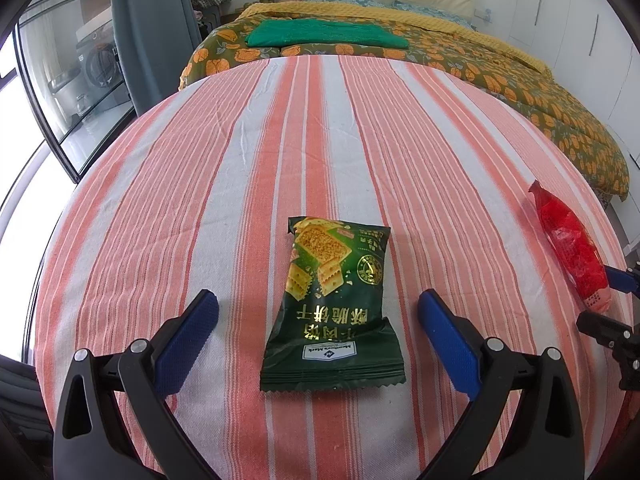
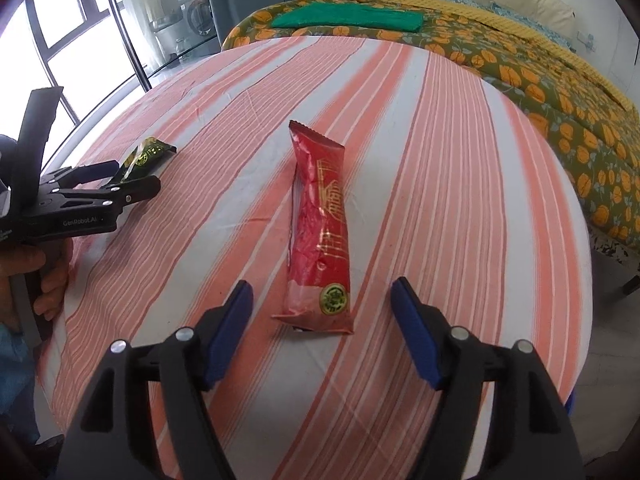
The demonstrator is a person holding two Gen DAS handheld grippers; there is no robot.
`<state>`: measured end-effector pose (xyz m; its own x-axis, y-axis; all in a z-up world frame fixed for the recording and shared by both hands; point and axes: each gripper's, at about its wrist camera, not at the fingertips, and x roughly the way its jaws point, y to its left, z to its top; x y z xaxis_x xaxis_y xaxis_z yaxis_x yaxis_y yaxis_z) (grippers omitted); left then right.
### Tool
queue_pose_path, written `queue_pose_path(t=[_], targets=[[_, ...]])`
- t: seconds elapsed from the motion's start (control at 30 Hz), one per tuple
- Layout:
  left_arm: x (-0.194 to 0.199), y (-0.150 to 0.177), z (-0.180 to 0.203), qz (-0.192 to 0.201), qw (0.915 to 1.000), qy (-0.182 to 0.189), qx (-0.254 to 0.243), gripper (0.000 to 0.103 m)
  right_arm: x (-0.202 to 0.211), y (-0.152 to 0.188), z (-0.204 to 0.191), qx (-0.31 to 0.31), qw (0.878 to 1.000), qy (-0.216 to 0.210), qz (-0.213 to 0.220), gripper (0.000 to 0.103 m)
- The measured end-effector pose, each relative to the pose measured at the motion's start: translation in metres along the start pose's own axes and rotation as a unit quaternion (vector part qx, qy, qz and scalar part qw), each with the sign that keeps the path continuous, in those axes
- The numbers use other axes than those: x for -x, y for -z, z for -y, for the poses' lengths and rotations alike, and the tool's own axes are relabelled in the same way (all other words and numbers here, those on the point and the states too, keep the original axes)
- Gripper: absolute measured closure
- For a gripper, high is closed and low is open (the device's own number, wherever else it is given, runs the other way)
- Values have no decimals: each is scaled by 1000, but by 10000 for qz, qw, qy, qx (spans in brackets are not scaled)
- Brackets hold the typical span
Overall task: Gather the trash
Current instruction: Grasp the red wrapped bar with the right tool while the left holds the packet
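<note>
A dark green snack wrapper lies flat on the striped tablecloth. My left gripper is open, with one blue pad on each side of the wrapper's near half. A long red wrapper lies on the cloth ahead of my right gripper, which is open with its pads on either side of the wrapper's near end. The red wrapper also shows at the right edge of the left wrist view. The left gripper and the green wrapper show at the left of the right wrist view.
The table is round and its cloth falls away at the edges. A bed with an orange-patterned quilt and a folded green cloth stands beyond it. Glass doors and a grey curtain are at the far left.
</note>
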<state>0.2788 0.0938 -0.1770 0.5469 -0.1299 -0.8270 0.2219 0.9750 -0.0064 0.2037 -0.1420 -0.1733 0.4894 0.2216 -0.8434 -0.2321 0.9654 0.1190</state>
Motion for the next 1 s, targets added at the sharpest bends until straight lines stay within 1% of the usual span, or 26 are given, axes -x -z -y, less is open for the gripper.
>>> queue_pose_path(t=[0.07,0.1,0.17,0.27,0.33,0.37,0.4,0.47,0.5,0.53,0.57,0.63,0.67,0.7,0.73,0.83,0.93,1.0], targets=[[2,0,-4,-3,9997,229,-98,5,2,-1,3,-88,9999,-94,-52,31],[5,1,-7,28,9988,468,-133,5,5,-2,3,-107,9998,-145,-85,31],[7,2,-10,16,9971,716,-263,5,8,-4,-1,15,9997,-197,-157,31],[8,3,-9,-68,9963,744,-430,6,8,-5,-8,207,9995,-123,-224,32],[7,1,-8,-99,9965,740,-375,6,5,-9,-10,206,9995,-57,-223,32],[7,0,-7,-97,9966,742,-347,6,3,-10,-10,199,9995,-22,-231,35],[6,-2,-6,-87,9967,737,-332,9,0,-12,-9,180,9995,44,-248,38],[2,-7,-3,-106,9977,568,-348,16,-6,-15,-8,192,9991,150,-347,54],[2,-8,-1,-123,9982,459,-366,19,-7,-16,-8,210,9989,188,-387,57],[1,-9,2,-153,9985,332,-401,23,-6,-15,-8,217,9988,211,-389,68],[1,-8,4,-178,9986,203,-462,24,-3,-15,-7,174,9989,164,-395,73],[4,-7,8,-178,9984,195,-490,38,4,-13,-5,80,9994,97,-337,73],[5,-6,11,-187,9984,193,-499,42,7,-12,-4,59,9995,81,-309,73],[7,-6,12,-186,9983,205,-522,53,11,-10,-2,13,9996,48,-271,73],[8,-5,15,-184,9980,197,-563,60,15,-8,0,-63,9997,-13,-232,73],[12,-2,22,-166,9979,151,-608,68,29,-1,6,-260,9995,-161,-110,73],[24,4,28,-116,9981,377,-477,70,46,7,12,-386,9989,-259,58,73],[35,10,38,-11,9976,482,-493,71,57,13,16,-479,9982,-315,147,73]])
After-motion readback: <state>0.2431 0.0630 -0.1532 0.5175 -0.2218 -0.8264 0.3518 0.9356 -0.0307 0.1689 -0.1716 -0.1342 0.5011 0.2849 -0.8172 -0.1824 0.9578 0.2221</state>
